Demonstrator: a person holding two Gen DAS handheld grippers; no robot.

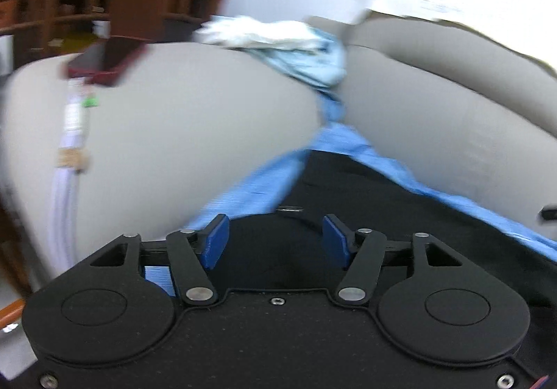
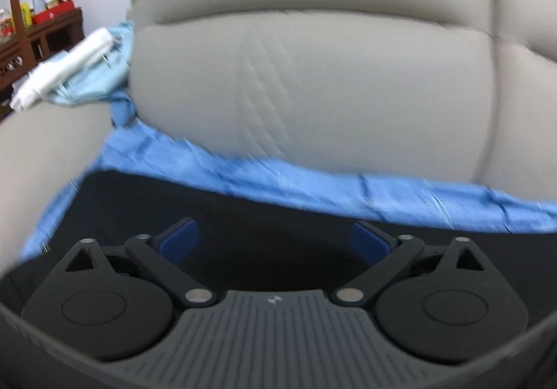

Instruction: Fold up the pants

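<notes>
Both views are motion-blurred, and the black pants [image 1: 348,187] show only in part: the gripper bodies cover their near side and the frames cut off the rest, so their long axis and the way they point cannot be told. They lie flat on a blue sheet [image 2: 278,176] spread over the seat of a grey sofa [image 2: 313,76]. The left gripper [image 1: 276,241] and the right gripper [image 2: 275,243] are both over the dark fabric, jaws spread wide, nothing between the blue pads. A crumpled white and pale-blue cloth [image 1: 278,41] sits on the sofa's arm.
</notes>
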